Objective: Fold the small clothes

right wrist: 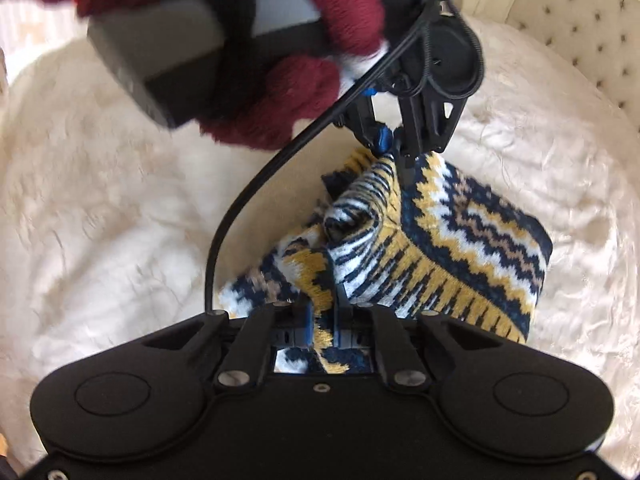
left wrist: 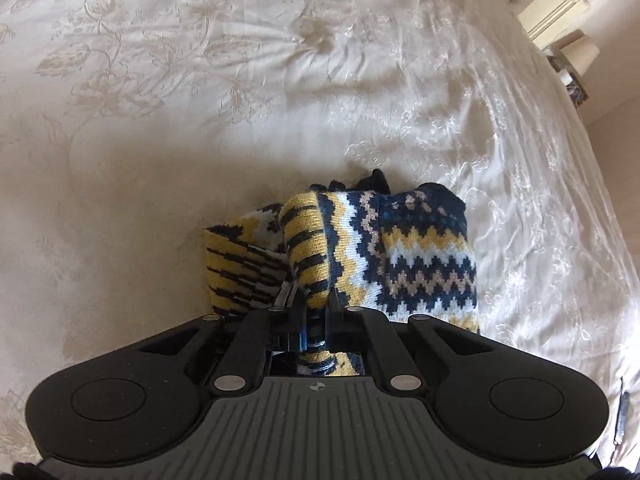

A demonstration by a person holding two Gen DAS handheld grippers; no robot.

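A small knitted garment with navy, yellow, white and tan zigzag bands hangs bunched over a cream bedspread. My left gripper is shut on a yellow-and-navy striped edge of it. In the right wrist view the same garment stretches between both grippers. My right gripper is shut on its near edge. The left gripper shows at the far end, clamped on the opposite edge and held by a hand in a dark red glove.
The bedspread fills the view around the garment. A tufted cream headboard stands at the back right. A black cable runs from the left gripper. A bedside lamp stands beyond the bed's right edge.
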